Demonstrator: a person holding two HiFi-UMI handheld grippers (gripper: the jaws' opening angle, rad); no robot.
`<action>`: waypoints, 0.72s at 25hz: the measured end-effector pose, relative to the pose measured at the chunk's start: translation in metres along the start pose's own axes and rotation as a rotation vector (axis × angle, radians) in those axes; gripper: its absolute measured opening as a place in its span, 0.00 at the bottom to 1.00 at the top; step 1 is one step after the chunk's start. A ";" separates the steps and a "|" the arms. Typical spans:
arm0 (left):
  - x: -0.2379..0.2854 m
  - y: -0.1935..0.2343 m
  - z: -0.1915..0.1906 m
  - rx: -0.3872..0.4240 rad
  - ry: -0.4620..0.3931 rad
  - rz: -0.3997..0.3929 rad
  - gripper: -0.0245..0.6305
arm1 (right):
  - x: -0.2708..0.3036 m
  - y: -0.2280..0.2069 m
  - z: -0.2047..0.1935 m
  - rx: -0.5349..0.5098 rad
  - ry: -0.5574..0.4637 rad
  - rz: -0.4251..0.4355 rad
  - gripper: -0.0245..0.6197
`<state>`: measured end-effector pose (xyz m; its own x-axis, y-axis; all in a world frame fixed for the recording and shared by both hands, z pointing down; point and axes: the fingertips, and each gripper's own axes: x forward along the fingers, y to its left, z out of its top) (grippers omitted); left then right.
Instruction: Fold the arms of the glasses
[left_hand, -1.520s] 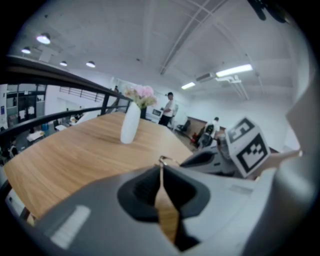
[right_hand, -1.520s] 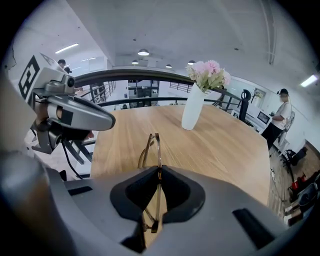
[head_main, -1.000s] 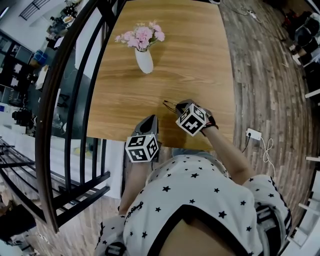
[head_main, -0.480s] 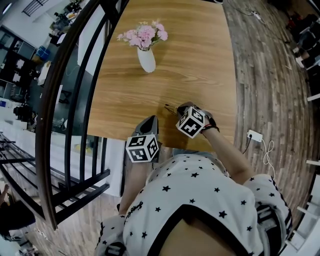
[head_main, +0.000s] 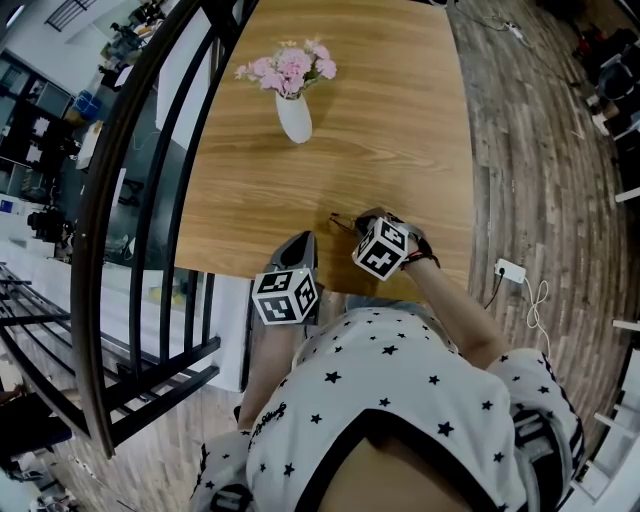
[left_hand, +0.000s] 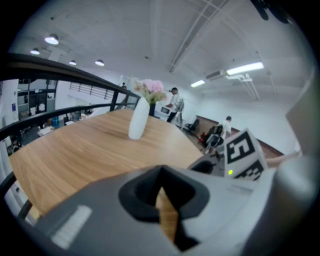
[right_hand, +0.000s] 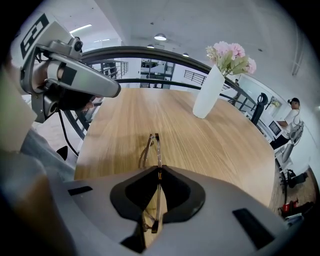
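The right hand-held gripper (head_main: 365, 218) points steeply down at the near edge of the light-brown wooden bench (head_main: 400, 120). Its jaws are pressed together on the thin-framed wire glasses (head_main: 342, 220). In the right gripper view, the glasses (right_hand: 157, 150) run straight through the seam where the tips of the right hand-held gripper (right_hand: 159, 169) meet. One part lies on the bench (right_hand: 215, 145) just ahead of the tips. Another part shows behind them, through the dark opening in the jaws. From these views it cannot be told whether the arms of the glasses are folded.

The left hand-held gripper (head_main: 300, 243) hangs off to the side of the right one, near it but apart, over the same near edge of the bench. The left gripper view shows the left hand-held gripper (left_hand: 161, 172) with its jaws closed tight and nothing between them. Only the wood of the bench (left_hand: 75, 155) shows through the slot.

Well ahead of both hand-held grippers stands a white ceramic vase (head_main: 293, 117) holding pink flowers (head_main: 290, 68). It is upright on the bench and well apart from the glasses. A dark curved metal railing (head_main: 150, 200) runs along the bench on the left hand-held gripper's outer side. On the right hand-held gripper's outer side, a white power strip (head_main: 507, 268) lies on the wooden plank floor (head_main: 540, 180).
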<state>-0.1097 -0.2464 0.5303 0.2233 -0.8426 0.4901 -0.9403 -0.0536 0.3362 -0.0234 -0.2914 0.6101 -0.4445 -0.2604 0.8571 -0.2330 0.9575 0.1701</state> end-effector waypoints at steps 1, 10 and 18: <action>0.000 0.000 0.000 -0.001 -0.001 0.000 0.05 | 0.000 0.000 0.000 -0.001 -0.001 -0.001 0.07; -0.003 0.000 -0.004 -0.010 0.004 0.004 0.05 | 0.001 0.007 0.000 -0.022 0.004 0.023 0.07; -0.012 0.001 -0.011 -0.020 0.012 0.013 0.05 | 0.003 0.020 -0.002 -0.043 0.016 0.044 0.07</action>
<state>-0.1106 -0.2304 0.5336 0.2147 -0.8364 0.5044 -0.9377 -0.0321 0.3459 -0.0276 -0.2724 0.6176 -0.4396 -0.2159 0.8718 -0.1756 0.9726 0.1523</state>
